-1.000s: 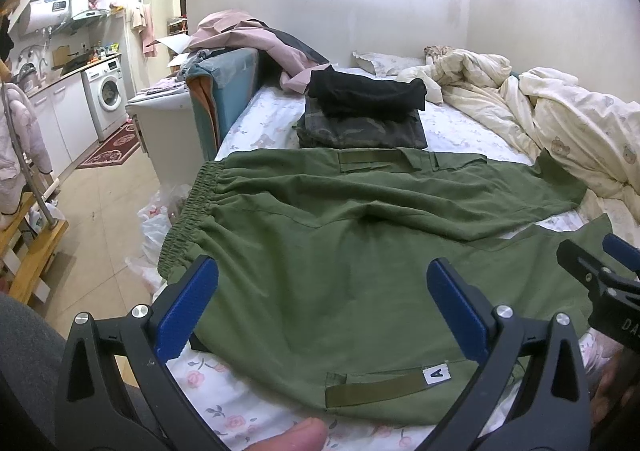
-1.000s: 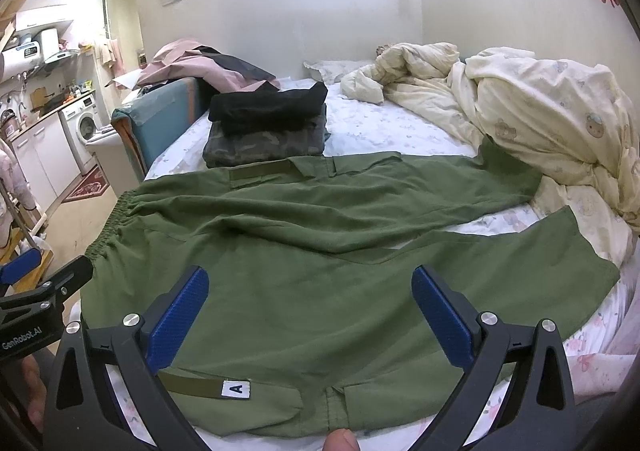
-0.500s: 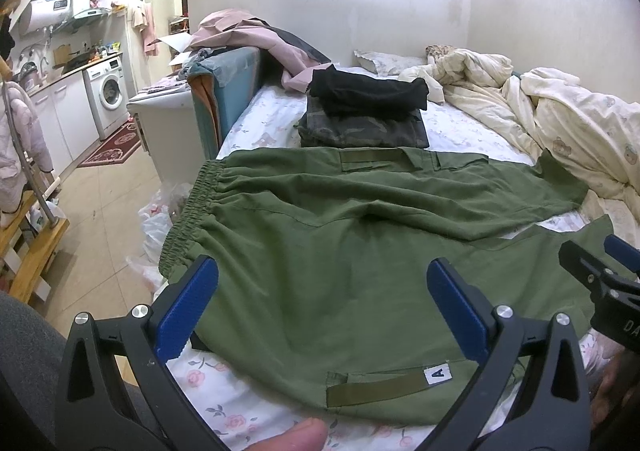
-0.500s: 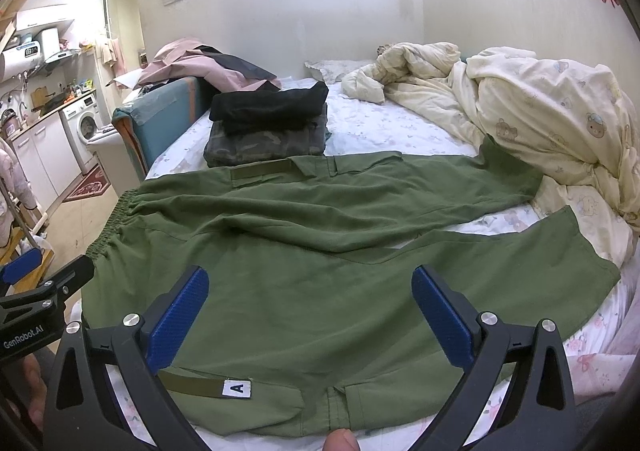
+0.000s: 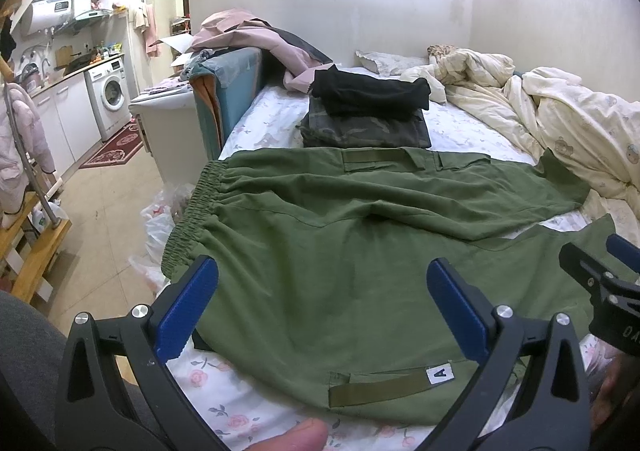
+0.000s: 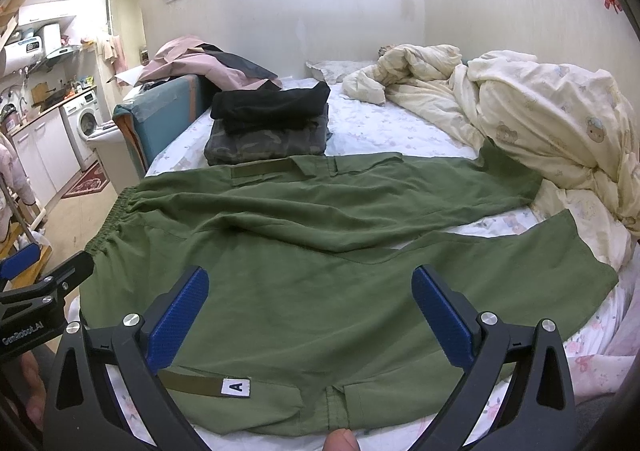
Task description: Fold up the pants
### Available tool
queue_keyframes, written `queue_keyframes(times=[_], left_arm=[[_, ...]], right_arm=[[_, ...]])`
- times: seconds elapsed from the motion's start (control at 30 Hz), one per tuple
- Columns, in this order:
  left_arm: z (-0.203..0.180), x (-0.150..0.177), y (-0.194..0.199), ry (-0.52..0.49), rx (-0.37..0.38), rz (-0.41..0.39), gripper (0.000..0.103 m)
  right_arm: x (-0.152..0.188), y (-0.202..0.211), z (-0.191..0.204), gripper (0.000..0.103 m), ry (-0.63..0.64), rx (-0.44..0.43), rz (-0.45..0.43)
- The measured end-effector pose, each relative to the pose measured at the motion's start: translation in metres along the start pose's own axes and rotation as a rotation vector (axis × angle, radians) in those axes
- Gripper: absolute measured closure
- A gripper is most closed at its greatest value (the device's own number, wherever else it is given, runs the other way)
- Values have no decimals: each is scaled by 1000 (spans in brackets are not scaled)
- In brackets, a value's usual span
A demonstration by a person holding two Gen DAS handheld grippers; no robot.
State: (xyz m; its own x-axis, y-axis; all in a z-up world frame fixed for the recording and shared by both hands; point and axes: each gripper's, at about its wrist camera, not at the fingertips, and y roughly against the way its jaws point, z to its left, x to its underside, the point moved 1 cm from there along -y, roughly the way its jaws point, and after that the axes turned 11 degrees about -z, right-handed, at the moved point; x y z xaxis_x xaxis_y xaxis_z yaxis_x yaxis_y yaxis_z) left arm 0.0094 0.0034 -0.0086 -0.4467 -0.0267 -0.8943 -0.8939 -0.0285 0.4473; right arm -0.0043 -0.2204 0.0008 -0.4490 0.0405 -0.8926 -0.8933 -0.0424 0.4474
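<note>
Green pants (image 5: pixel 360 227) lie spread flat across the bed, elastic waistband at the left edge and both legs running right; they also show in the right wrist view (image 6: pixel 320 251). A white "A" tag (image 5: pixel 439 373) sits on the near leg's strap. My left gripper (image 5: pixel 320 303) is open and empty, hovering over the near side by the waist. My right gripper (image 6: pixel 310 311) is open and empty over the near leg, and its tip shows at the right of the left wrist view (image 5: pixel 600 279).
A folded camouflage and black clothing stack (image 5: pixel 368 115) lies beyond the pants. A rumpled cream duvet (image 6: pixel 540 123) fills the right side of the bed. A blue headboard with pink clothes (image 5: pixel 236 83) and a kitchen floor lie left.
</note>
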Motion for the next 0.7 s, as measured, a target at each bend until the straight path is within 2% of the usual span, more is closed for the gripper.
queue_keyframes(times=[0.7], left_arm=[[0,1,-1,4,-1,3,0]], right_arm=[[0,0,0,0,0,0,-2]])
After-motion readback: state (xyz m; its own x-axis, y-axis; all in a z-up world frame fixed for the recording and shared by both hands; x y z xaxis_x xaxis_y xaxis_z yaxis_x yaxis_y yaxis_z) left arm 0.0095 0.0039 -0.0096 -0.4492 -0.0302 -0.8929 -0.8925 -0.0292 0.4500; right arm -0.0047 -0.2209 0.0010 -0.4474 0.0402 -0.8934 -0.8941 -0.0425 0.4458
